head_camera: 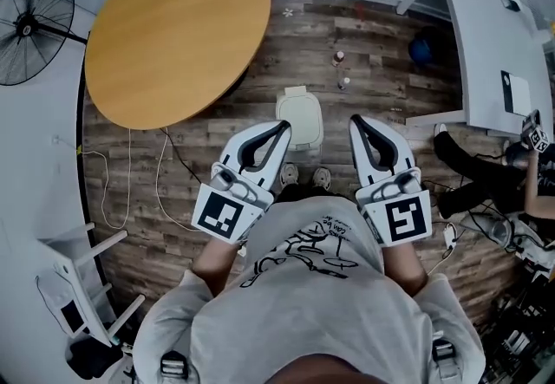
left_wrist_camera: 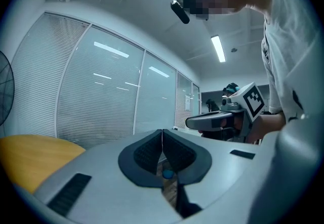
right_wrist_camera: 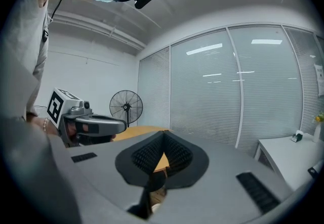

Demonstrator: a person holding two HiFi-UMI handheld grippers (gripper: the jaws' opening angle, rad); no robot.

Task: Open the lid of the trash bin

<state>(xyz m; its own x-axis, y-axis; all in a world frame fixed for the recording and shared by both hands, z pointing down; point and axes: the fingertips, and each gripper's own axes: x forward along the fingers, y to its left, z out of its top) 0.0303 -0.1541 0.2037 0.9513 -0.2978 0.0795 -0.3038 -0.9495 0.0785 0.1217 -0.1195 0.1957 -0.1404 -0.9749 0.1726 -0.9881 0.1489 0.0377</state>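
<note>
I'm holding both arms out in front of my chest, forearms side by side, each hand behind its marker cube. The left hand-held gripper points forward and roughly level, its tip angled a little inward; in its own view the two ribbed pads meet at the tip, so it is clenched on nothing. The right hand-held gripper runs nearly parallel to it, dipped slightly, and its pads are also pressed together with nothing between them. From the head view the bin stands on the floor ahead of my shoes. It lies between the two tips, closer to the left one, whose tip overlaps its edge in the picture; I cannot tell whether they touch. The bin is white and its lid is down. The floor is dark wood plank, with two small bottles standing beyond the bin and cables trailing at the left. A round wooden tabletop fills the upper left, with a fan beside it and a white chair near my left elbow. A white desk runs along the right. Both gripper views look toward a glass wall with shut blinds.
</note>
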